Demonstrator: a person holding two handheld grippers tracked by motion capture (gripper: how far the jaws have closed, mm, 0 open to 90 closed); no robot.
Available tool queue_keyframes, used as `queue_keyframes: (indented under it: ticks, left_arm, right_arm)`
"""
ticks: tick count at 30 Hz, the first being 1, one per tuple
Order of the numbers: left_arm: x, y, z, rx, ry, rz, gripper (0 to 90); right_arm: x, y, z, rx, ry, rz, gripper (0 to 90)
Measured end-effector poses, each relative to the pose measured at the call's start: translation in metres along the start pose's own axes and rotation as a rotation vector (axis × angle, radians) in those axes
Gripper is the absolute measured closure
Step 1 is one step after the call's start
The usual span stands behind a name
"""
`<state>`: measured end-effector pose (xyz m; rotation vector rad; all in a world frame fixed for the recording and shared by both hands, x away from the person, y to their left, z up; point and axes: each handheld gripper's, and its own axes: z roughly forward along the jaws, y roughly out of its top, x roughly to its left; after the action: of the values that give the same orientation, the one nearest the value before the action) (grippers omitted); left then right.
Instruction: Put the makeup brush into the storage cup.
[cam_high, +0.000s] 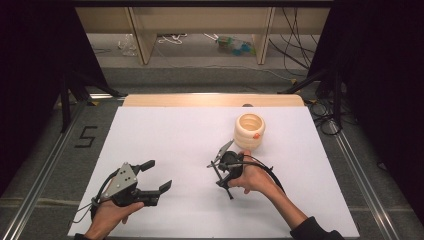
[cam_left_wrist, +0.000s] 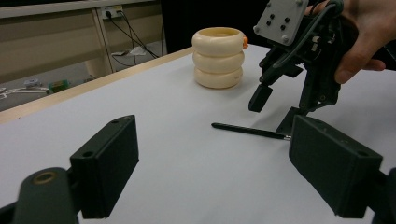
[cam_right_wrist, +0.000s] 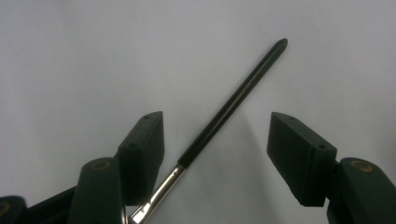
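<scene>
The fingers (cam_right_wrist: 142, 154) of the right gripper (cam_right_wrist: 215, 158) stood spread apart, one on each side of a thin black pen (cam_right_wrist: 233, 100), and they did not touch it. The pen lay flat on the white tabletop (cam_high: 165, 145), with its black part between the fingers and its shiny silver end down by the bottom of the right gripper view. Seen from the left gripper's camera, the right gripper pointed down over one end of the pen. The step in hand looked like getting ready to grab the pen. Next, the right gripper likely needed to go down a little more and squeeze the pen around its middle, with care so it would not roll away. The left gripper (cam_high: 159, 176) was spread wide too and held nothing; it sat well apart, near the front left of the tabletop. A cream holder (cam_high: 249, 131) made of stacked rings stood just behind the right gripper.
</scene>
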<state>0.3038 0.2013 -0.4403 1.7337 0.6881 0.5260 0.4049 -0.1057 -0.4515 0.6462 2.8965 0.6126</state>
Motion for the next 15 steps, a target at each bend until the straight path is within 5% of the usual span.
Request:
queue_keyframes:
  ticks: [15]
  left_arm:
    - [-0.0001, -0.0001, 0.0006, -0.008, -0.005, -0.001, 16.1]
  right_arm:
    - [-0.0022, 0.003, 0.0057, 0.041, 0.026, 0.001, 46.5]
